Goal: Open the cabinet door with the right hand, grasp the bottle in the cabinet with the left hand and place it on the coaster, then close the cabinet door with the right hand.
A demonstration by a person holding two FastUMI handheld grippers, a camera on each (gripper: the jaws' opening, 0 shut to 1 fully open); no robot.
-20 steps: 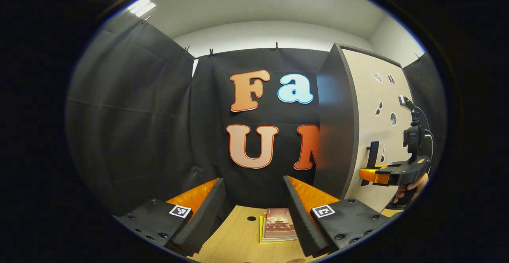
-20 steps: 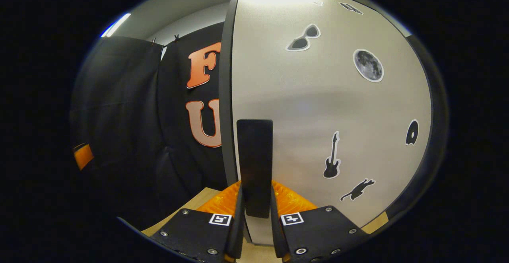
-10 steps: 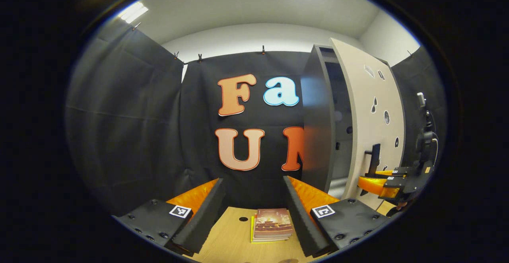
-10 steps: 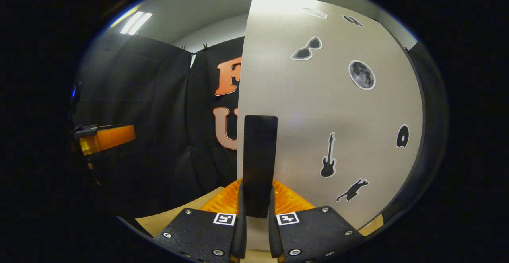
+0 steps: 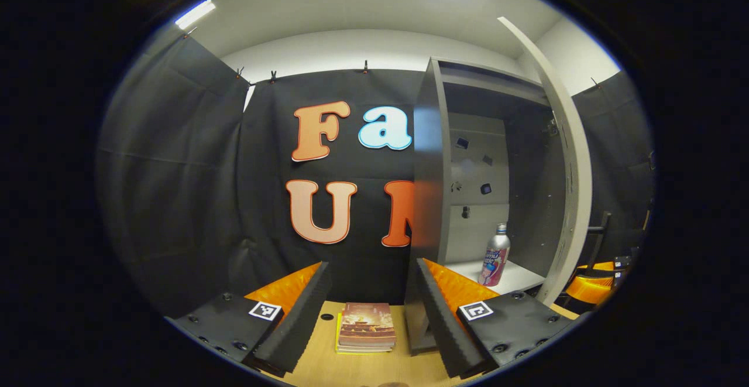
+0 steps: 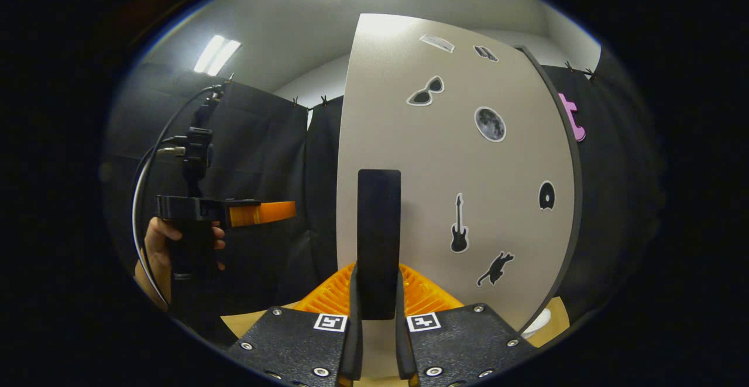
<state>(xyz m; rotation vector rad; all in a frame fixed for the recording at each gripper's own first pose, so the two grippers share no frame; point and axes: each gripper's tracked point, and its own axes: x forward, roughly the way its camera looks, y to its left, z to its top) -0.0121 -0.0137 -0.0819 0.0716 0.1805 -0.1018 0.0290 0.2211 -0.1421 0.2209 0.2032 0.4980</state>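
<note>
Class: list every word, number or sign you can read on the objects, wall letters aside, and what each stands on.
Bottle label: too small to read.
Book cover: too blurred to read.
Cabinet door stickers: pictures only, no words.
Nothing legible to quote.

One bottle (image 5: 495, 255), one cabinet (image 5: 475, 141), two grippers (image 5: 374, 317) (image 6: 378, 340).

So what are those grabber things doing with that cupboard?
A person holds a hand-held gripper in each hand. The right hand-held gripper is clamped on the dark door handle of the cabinet door, which stands wide open. Inside the cabinet, a bottle stands upright on the shelf. The left hand-held gripper is open and empty, hovering over the wooden table near a small stack of books, not yet reaching for the bottle.
</note>
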